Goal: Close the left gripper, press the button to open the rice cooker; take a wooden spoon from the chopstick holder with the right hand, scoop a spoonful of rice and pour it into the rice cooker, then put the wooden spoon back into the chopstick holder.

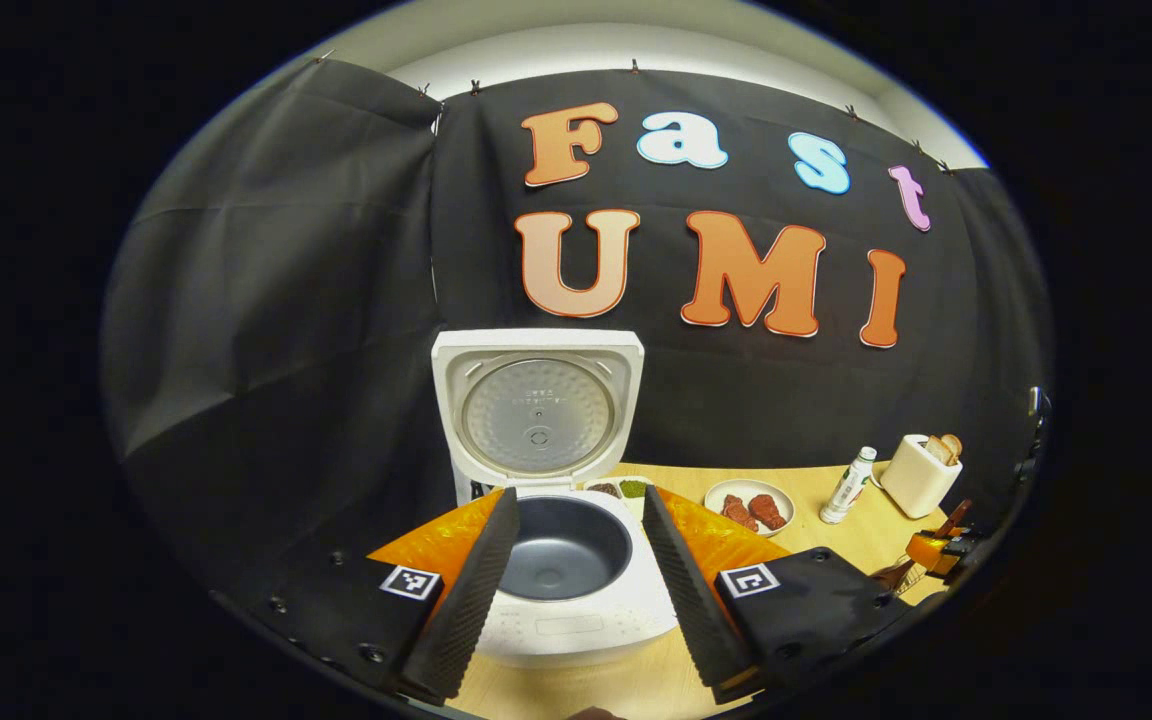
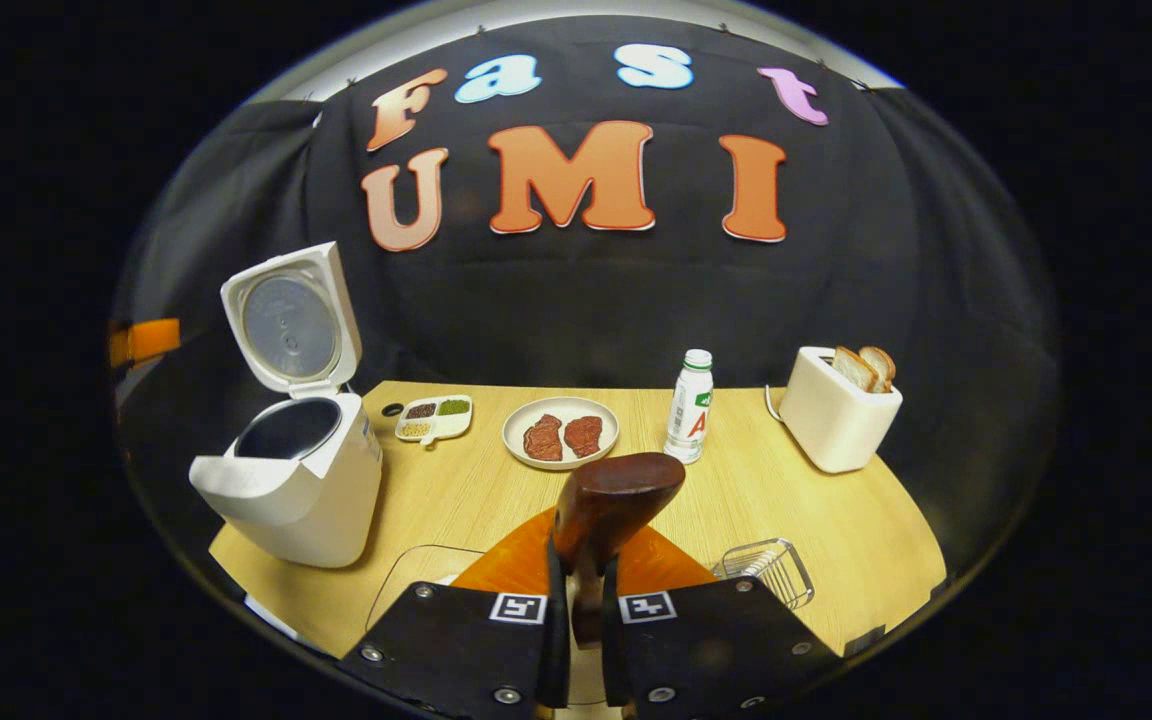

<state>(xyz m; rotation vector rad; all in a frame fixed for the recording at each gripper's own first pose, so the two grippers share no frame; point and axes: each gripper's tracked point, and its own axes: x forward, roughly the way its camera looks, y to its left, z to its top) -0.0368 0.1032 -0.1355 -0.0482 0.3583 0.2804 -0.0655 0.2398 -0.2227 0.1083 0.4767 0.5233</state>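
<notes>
The white rice cooker [image 1: 576, 620] stands right in front of me with its lid [image 1: 538, 410] raised upright and the dark inner pot [image 1: 564, 545] bare. My left gripper [image 1: 579, 492] hangs open just above the cooker's front, one finger on each side of the pot. In the right gripper view the cooker [image 2: 296, 480] sits at the table's left. My right gripper [image 2: 583, 555] is shut on the handle of a dark wooden spoon [image 2: 616, 500], whose bowl points up and away. The wire chopstick holder [image 2: 766, 570] stands just right of it.
On the wooden table [image 2: 756, 480] are a small divided dish of grains [image 2: 434, 416], a plate with two pieces of meat [image 2: 561, 432], a white bottle [image 2: 691, 405] and a toaster holding bread [image 2: 836, 410]. A clear container's rim [image 2: 416, 560] lies near my right gripper.
</notes>
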